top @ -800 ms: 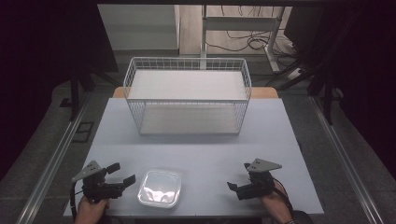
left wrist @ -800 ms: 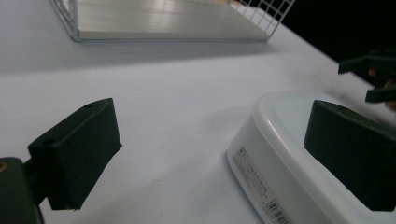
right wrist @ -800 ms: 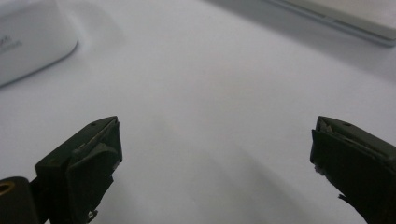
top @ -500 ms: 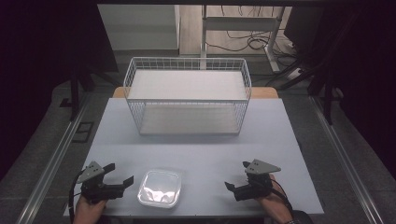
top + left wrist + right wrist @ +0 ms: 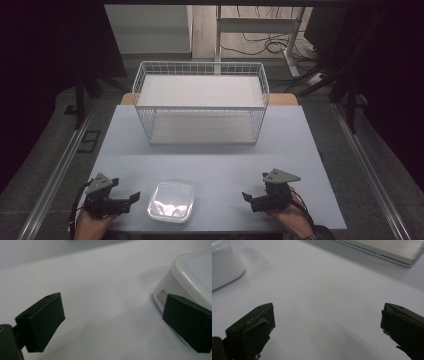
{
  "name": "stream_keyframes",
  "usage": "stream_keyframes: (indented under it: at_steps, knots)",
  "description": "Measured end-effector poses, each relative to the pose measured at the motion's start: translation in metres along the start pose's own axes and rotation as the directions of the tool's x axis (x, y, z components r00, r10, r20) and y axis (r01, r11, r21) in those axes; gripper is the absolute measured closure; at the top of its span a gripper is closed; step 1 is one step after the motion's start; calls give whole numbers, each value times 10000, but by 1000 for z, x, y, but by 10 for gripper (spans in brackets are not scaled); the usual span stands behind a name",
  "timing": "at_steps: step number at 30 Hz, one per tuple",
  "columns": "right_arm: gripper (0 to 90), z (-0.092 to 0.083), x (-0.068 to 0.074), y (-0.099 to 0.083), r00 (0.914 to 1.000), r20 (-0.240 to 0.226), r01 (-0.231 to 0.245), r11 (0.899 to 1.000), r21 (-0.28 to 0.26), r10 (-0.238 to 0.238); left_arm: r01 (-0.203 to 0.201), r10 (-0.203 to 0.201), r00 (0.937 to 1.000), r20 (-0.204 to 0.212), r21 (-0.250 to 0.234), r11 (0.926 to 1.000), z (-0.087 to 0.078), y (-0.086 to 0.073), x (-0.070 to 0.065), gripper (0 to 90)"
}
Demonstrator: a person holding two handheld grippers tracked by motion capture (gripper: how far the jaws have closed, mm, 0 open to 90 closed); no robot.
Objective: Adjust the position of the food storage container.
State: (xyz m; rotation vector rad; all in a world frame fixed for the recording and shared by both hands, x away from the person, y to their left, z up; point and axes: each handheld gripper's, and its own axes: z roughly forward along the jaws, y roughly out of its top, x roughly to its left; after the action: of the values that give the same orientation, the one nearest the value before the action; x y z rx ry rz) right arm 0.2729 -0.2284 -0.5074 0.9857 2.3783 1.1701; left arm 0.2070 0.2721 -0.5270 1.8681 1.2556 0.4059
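With both the left gripper (image 5: 131, 198) and right gripper (image 5: 248, 197) spread and empty, a one-sided nudge risks skidding the lidded plastic container (image 5: 171, 201) off the tabletop (image 5: 210, 165) edge.

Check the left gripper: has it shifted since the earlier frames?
Yes. The left gripper has edged right along the table's near edge, closing on the lidded plastic container, which has stayed put. Its fingers are open, short of the container.

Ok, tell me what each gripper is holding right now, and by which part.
Nothing is held. The left gripper is open beside the lidded plastic container, one jaw close to its side wall. The right gripper is open over bare table.
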Motion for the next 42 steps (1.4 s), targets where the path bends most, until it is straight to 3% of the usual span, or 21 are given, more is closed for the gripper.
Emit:
stream_keyframes:
  at_steps: [2,3,6,9,11,12,15,16,19,22,27,29,30,35,39,42]
  knots:
    - [0,-1,2,2,9999,-124,21,10000,45,-21,-171,171,9998,51,170,9997,-2,0,-1,162]
    - [0,-1,3,2,9998,-158,88,9999,130,-86,-378,367,9990,250,467,9982,-3,0,-3,212]
    - [0,1,7,3,9993,-334,168,9994,288,-158,-602,534,9943,927,721,9956,-2,0,-7,377]
    - [33,2,13,4,9985,-415,361,9985,412,-344,-765,672,9870,1459,591,9953,-4,3,-14,536]
    - [50,1,14,5,9981,-444,449,9979,467,-428,-854,758,9846,1576,554,9948,-5,5,-17,635]
    - [81,1,19,7,9976,-501,501,9979,406,-481,-1025,905,9788,1836,574,9931,-7,7,-23,693]
    - [110,1,23,9,9969,-600,535,9979,352,-514,-1060,895,9740,2082,698,9919,-6,7,-26,785]
    - [160,1,27,10,9958,-736,569,9979,299,-546,-1032,809,9670,2418,810,9914,-3,7,-27,796]
    - [229,0,34,12,9945,-871,600,9981,120,-587,-1085,776,9598,2696,1015,9889,2,8,-33,821]
    - [304,-1,38,14,9921,-1114,581,9983,26,-574,-1101,797,9616,2627,1030,9886,4,9,-37,850]
    - [491,0,51,16,9826,-1637,921,9956,159,-883,-1021,716,9595,2723,996,9898,8,12,-45,878]
    - [515,1,53,17,9806,-1747,950,9951,258,-891,-1012,696,9578,2787,1008,9897,9,13,-47,878]
    - [588,3,56,17,9714,-2180,1073,9931,480,-944,-1025,693,9559,2853,1034,9893,12,14,-51,888]
    - [721,6,61,18,9612,-2552,1271,9891,742,-1044,-1065,693,9492,3071,1060,9886,18,17,-64,894]
    - [840,4,66,19,9494,-2889,1486,9865,688,-1229,-1284,844,9350,3446,1068,9860,25,19,-77,896]
    - [889,3,73,20,9384,-3135,1752,9821,689,-1454,-1459,1004,9308,3514,1053,9837,27,20,-84,896]
